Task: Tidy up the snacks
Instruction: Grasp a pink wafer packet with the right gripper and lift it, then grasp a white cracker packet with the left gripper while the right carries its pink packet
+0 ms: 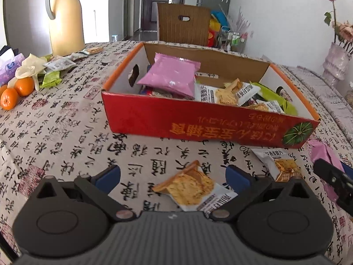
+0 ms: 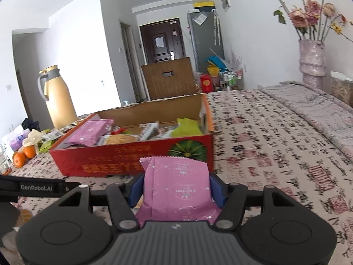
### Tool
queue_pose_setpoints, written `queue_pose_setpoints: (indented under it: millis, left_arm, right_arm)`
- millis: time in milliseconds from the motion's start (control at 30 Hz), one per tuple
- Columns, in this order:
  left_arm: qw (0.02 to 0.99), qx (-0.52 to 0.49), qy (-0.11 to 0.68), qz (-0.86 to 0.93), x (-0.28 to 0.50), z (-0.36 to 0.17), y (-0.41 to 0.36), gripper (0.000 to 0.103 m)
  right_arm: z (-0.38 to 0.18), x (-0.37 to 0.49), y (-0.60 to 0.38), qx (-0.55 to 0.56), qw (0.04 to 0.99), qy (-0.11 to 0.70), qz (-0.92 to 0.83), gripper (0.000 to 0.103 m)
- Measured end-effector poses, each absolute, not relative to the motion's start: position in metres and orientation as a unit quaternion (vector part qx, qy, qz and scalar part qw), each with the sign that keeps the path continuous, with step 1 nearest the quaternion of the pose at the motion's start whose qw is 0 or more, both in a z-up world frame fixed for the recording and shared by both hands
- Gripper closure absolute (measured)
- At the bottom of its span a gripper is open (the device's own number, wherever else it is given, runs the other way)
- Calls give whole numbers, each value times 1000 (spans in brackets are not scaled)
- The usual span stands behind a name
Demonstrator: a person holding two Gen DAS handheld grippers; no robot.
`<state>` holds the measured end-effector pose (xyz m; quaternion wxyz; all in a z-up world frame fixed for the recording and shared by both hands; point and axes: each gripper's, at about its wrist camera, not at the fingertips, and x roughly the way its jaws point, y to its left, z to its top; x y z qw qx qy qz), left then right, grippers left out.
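A red cardboard box point(image 1: 198, 123) point(image 2: 123, 161) stands on the patterned tablecloth, holding a pink snack bag point(image 1: 172, 77), cracker packets and green packets. My left gripper point(image 1: 173, 176) is open above a cracker packet point(image 1: 192, 187) that lies on the cloth between its blue pads, untouched. A second cracker packet point(image 1: 280, 165) lies to the right. My right gripper point(image 2: 176, 187) is shut on a pink snack packet point(image 2: 178, 187), held just in front of the box's red wall; its tip and that pink packet point(image 1: 324, 156) show at the right edge of the left wrist view.
At the far left lie oranges point(image 1: 16, 92) point(image 2: 23, 155), green and white snack packets point(image 1: 55, 70), a purple tissue pack point(image 1: 10, 66) and a yellow thermos jug point(image 1: 65, 19) point(image 2: 57, 97). A flower vase point(image 2: 312, 64) stands at the far right. A wooden chair back point(image 1: 183, 24) rises behind the table.
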<state>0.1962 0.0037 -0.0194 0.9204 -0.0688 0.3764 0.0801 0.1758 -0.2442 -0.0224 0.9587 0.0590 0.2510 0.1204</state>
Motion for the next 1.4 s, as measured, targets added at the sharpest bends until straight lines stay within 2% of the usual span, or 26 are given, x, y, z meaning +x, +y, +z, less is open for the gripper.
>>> queue_pose_setpoints:
  millis: [233,533,667,967,1100,1333,1400]
  left_arm:
    - [900,-74,415,110,210,-32,-6,0]
    - [892,-72,426,130,216,-38,-17,1]
    - [896,-61,419,131,215,-40,-20,4]
    - [906,-49,400,127,206,-38,-18,25]
    - [913,-42,390,115,202,-37,-17,43]
    - [918,-40,381,101,196,-37,-15,45]
    - [919,-40,380,97,196,-36,-14,55]
  right_arm:
    - [-35,174,-263,67,960,250,106,42]
    - [-42,175,-266,70,959,249,117,42]
    - [-44,174,-265,66,958,250,121,42]
    - [-46,173,-263,62,959,251,116,42]
    - [-46,173,-262,57,960,251,113,42]
    - [-47,171,-260,50,961,249,106,42]
    - [-46,171,-259,48,962,250,103,42]
